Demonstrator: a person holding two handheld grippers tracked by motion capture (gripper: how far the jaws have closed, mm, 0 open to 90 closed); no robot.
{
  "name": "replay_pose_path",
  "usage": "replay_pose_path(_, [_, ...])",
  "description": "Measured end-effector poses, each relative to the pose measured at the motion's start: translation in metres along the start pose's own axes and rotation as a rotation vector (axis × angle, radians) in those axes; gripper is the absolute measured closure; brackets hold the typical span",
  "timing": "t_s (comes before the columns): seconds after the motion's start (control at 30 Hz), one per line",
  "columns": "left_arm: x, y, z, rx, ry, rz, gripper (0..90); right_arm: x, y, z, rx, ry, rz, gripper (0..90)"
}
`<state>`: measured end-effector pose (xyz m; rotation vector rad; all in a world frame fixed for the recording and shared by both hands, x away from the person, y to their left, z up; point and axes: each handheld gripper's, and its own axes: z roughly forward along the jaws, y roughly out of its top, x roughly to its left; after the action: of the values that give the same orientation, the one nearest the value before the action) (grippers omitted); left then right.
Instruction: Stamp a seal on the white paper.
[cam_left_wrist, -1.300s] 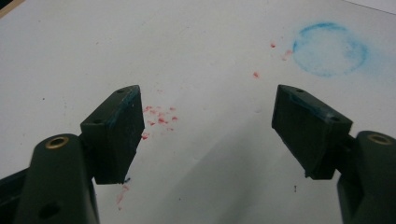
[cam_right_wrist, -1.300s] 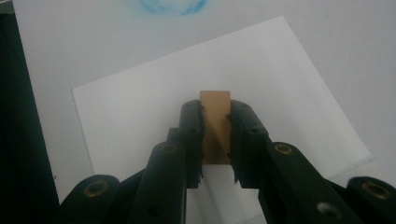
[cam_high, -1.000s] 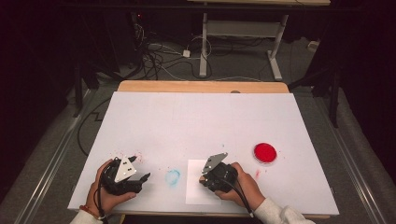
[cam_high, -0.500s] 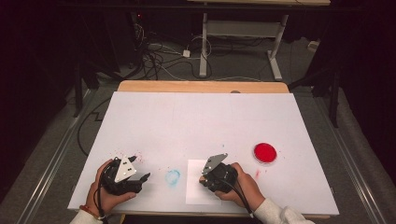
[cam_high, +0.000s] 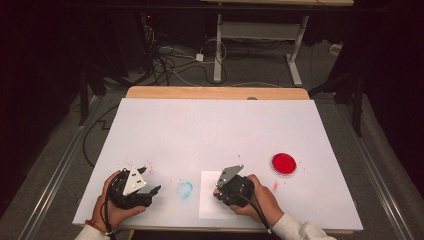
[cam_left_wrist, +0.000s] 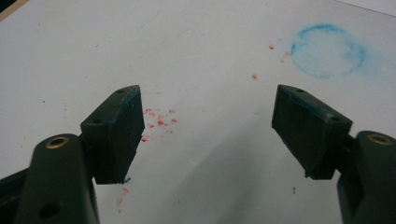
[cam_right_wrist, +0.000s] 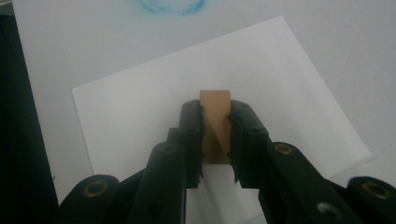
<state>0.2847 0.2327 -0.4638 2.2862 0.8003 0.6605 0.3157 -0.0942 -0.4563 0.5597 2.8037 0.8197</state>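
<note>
L gripper (cam_left_wrist: 205, 135) low over the table (cam_high: 210, 130), jaws spread wide, holding nothing — red specks (cam_left_wrist: 159, 119) between them, blue ring stain (cam_left_wrist: 327, 51) just ahead. R gripper (cam_right_wrist: 215, 135) clamped on a small tan block (cam_right_wrist: 215, 126) above the white sheet (cam_right_wrist: 140, 107). Red disc (cam_high: 284, 163) well apart, to the R.

A table (cam_high: 215, 130) covered by a white sheet is seen from above, with a bare wooden strip (cam_high: 215, 93) exposed along its 12 o'clock edge. A red disc (cam_high: 284, 163) is set toward 4 o'clock. A white paper (cam_high: 212, 202) is laid flat near 6 o'clock, and a blue ring stain (cam_high: 184, 189) is left just beside it, toward 9 o'clock. Red specks (cam_left_wrist: 159, 120) are scattered toward 8 o'clock.
</note>
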Motion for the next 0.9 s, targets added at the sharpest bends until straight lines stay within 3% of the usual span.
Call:
replay_pose_path(0.13, [0.001, 0.0, 0.0, -0.003, 0.0, -0.002, 24.6, -0.001, 0.0, -0.003, 0.002, -0.02, -0.005, 76.1])
replay_pose_path(0.23, [0.001, -0.001, 0.0, -0.003, 0.0, -0.003, 24.6, -0.008, -0.001, -0.013, -0.044, -0.004, 0.032, 76.1])
replay_pose_path(0.47, [0.001, 0.0, 0.0, -0.003, -0.001, -0.002, 24.6, -0.019, -0.002, -0.044, -0.13, -0.041, 0.06, 76.0])
replay_pose_path(0.9, [0.001, 0.0, 0.001, -0.003, -0.01, -0.003, 24.6, -0.031, -0.012, -0.069, -0.173, -0.098, 0.098, 76.0])
